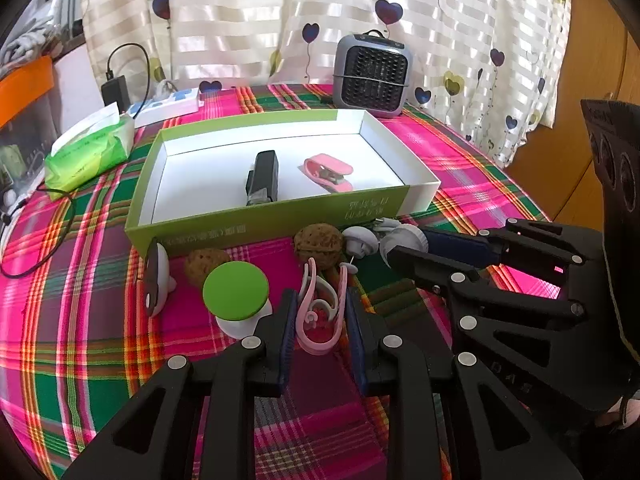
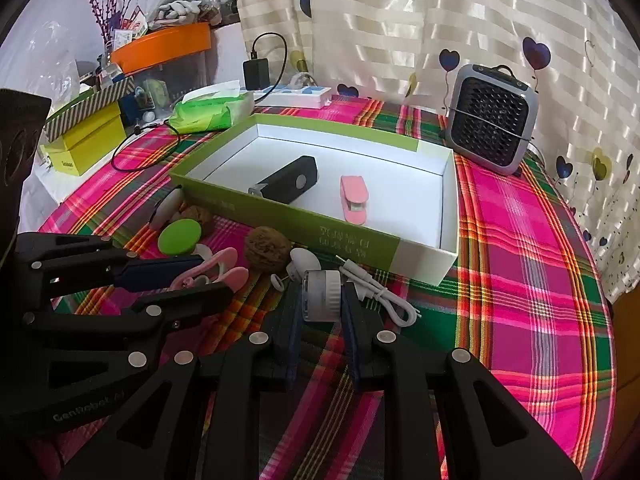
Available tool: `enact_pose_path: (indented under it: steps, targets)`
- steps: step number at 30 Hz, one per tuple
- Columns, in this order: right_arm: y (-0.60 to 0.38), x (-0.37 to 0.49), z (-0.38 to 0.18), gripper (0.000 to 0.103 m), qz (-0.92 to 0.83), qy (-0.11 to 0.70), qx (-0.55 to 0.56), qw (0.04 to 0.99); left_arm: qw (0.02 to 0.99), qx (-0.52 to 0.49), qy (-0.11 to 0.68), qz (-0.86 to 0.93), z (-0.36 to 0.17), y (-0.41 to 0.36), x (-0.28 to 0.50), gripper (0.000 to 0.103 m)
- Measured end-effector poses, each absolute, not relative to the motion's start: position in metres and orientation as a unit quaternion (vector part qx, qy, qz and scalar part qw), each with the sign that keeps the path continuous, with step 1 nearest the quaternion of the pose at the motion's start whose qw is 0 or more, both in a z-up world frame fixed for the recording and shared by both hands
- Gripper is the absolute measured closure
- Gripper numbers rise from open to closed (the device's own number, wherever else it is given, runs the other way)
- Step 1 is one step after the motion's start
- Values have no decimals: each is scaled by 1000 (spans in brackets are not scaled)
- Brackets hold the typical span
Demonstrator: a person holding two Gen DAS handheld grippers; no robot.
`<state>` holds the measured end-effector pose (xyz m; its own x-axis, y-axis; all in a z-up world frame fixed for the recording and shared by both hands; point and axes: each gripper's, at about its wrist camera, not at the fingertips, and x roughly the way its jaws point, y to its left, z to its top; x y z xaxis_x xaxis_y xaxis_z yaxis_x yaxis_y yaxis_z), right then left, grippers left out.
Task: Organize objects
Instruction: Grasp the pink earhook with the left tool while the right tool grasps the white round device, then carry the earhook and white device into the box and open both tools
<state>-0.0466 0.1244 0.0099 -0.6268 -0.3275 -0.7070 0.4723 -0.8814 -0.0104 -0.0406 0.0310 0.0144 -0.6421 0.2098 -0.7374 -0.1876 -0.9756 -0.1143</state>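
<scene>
The tabletop is covered by a pink, green and orange plaid cloth. A grey mini heater stands at its far edge, before the curtain. An open green-and-white box lies at centre; inside it, a black rectangular device and a pink stapler lie well apart. Just in front of the box lie two walnuts, a green-capped white knob, a white earpiece and a white cable. The left gripper has its fingers clenched on a pink-and-white clip resting on the cloth. The right gripper has its fingers grasping a small white cylindrical device beside the cable.
</scene>
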Motion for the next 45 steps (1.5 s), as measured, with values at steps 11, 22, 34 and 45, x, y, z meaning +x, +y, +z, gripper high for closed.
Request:
enact_pose_path:
  steps: [11, 22, 34, 45]
  targets:
    - [124, -44, 13, 83, -899, 104, 361, 225, 115, -395, -25, 911, 20, 30, -38, 81]
    - [126, -40, 20, 83, -904, 99, 345, 234, 114, -378, -36, 918, 27, 27, -37, 81]
    - [133, -42, 30, 83, -910, 73, 331, 241, 100, -363, -46, 925, 34, 19, -40, 81]
    - [137, -46, 35, 83, -911, 58, 330, 241, 83, -351, -56, 931, 45, 10, -44, 81]
